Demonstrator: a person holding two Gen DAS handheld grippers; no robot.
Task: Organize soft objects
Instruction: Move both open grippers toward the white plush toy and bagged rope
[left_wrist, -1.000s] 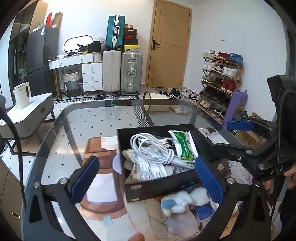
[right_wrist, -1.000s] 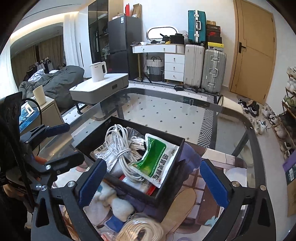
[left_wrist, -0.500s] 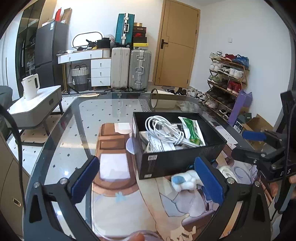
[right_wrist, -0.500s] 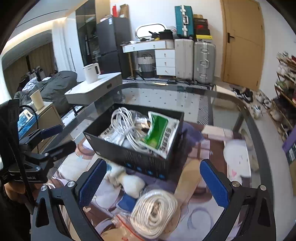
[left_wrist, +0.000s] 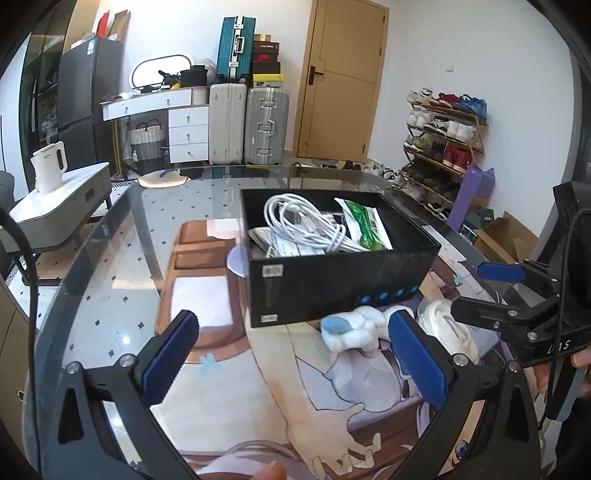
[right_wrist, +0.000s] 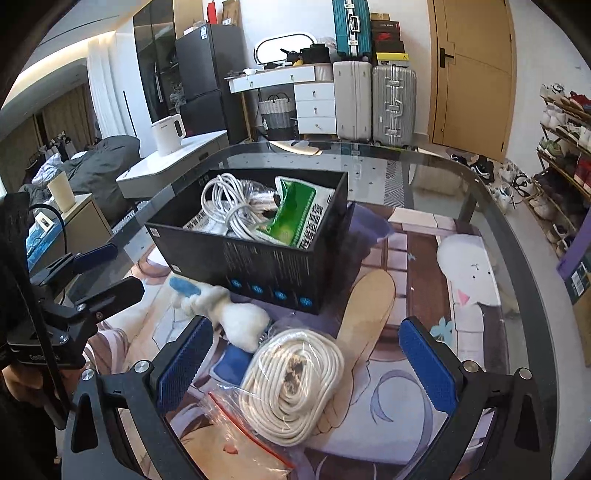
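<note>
Both tools stand wide and hold nothing. Right under the right gripper (right_wrist: 301, 363) lies the bagged rope coil (right_wrist: 295, 384), with the plush toy (right_wrist: 225, 314) just ahead toward its left finger, against the box (right_wrist: 258, 236). Ahead of the left gripper (left_wrist: 291, 354), the toy (left_wrist: 354, 326) sits by its right finger. Pads may pinch slippery bag film, or nudge the crammed box.

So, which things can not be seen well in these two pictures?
- Lower contents of the black box: both views, hidden by the white cable and green packet.
- Part of the plush toy: left view, hidden behind the left gripper finger.
- Zip bag under the rope coil: right view, cut off by the gripper frame.
</note>
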